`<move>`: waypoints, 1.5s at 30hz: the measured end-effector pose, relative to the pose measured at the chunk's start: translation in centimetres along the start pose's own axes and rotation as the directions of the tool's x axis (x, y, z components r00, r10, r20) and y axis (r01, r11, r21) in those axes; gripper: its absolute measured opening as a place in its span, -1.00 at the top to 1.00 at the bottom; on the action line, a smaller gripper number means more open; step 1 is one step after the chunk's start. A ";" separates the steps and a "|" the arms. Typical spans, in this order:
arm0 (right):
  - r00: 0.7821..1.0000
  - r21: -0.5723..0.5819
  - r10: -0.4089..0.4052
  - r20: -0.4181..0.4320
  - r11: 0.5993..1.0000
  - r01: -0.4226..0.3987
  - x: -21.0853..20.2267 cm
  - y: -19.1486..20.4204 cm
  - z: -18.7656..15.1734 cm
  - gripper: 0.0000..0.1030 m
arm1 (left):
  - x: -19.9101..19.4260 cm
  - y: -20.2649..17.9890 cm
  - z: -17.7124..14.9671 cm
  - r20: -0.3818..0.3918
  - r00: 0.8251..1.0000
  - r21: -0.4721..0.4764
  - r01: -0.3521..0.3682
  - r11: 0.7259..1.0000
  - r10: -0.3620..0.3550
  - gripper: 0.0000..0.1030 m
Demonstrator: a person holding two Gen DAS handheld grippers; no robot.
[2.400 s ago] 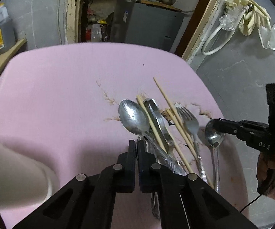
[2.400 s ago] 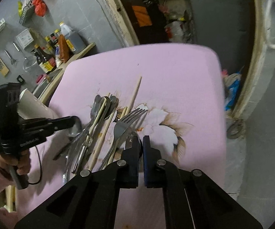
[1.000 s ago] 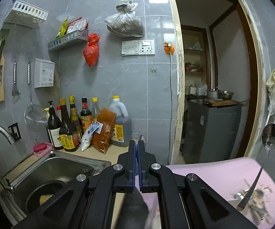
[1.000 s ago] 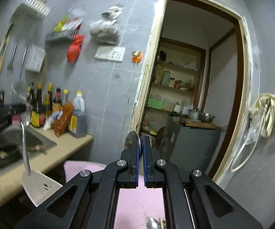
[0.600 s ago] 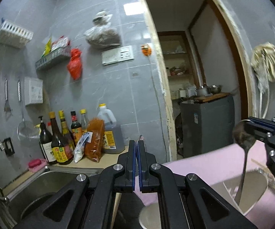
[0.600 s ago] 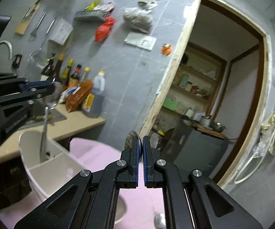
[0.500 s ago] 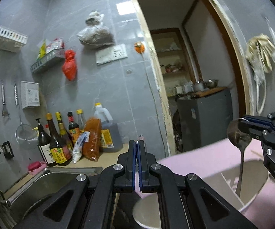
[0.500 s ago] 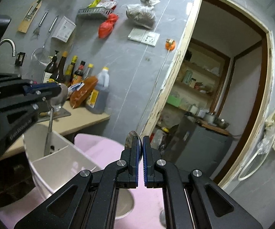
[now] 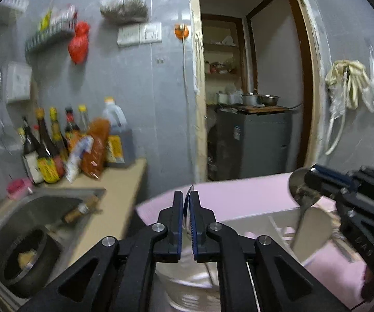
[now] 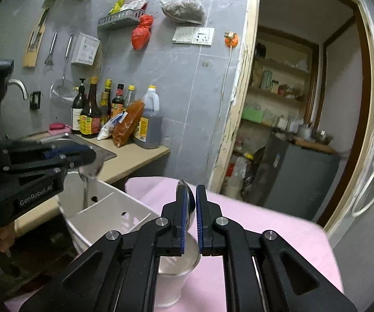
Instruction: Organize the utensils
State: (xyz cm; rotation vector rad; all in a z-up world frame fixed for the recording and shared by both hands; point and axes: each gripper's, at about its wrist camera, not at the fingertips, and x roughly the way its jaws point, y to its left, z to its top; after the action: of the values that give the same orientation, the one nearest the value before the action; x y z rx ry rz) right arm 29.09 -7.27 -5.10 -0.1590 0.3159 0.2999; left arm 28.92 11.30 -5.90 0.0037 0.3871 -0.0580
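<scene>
My left gripper has its jaws opening by a slit, with a steel spoon seen edge-on still pinched between the pads. In the right wrist view that spoon hangs from the left gripper, handle down inside the white utensil holder. My right gripper is opening too. Its spoon leans on the left pad, with a clear gap to the right pad. The left wrist view shows this spoon with its handle reaching down into the holder.
The holder stands on a pink table. To the left are a counter with sauce bottles and a steel sink. An open doorway with a grey cabinet lies behind the table.
Both grippers have sunk toward the holder and tipped downward, so the spoon handles sit deeper in it. Both pairs of jaws have parted, the right one more.
</scene>
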 end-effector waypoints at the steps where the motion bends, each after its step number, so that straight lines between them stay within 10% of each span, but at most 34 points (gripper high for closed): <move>1: 1.000 0.015 0.006 -0.003 1.000 -0.005 -0.1 -0.1 -0.1 0.65 | 0.1 0.3 0.0 -0.017 1.000 -0.027 0.018 0.999 -0.018 0.84; 11: 0.999 0.117 -0.006 0.039 0.993 0.001 -2.9 -3.1 0.9 0.26 | -1.4 0.8 0.7 -0.050 0.998 -0.170 0.037 0.985 -0.046 0.26; 28: 0.957 0.264 -0.229 0.178 0.948 0.178 -11.9 -15.1 1.3 -0.87 | -6.5 -8.4 4.6 0.140 0.990 -0.171 0.012 0.985 0.012 -0.93; 45: 0.964 0.264 -0.258 0.070 0.936 0.231 -11.6 -23.1 -4.7 -0.97 | -4.4 -19.1 2.1 0.151 0.989 -0.102 0.017 0.995 -0.001 -0.99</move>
State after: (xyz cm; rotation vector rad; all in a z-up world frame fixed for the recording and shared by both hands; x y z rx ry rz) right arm 24.54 -33.10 -3.25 0.0705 0.2257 0.0181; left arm 24.55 -7.58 -2.19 -0.1034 0.2387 -0.0470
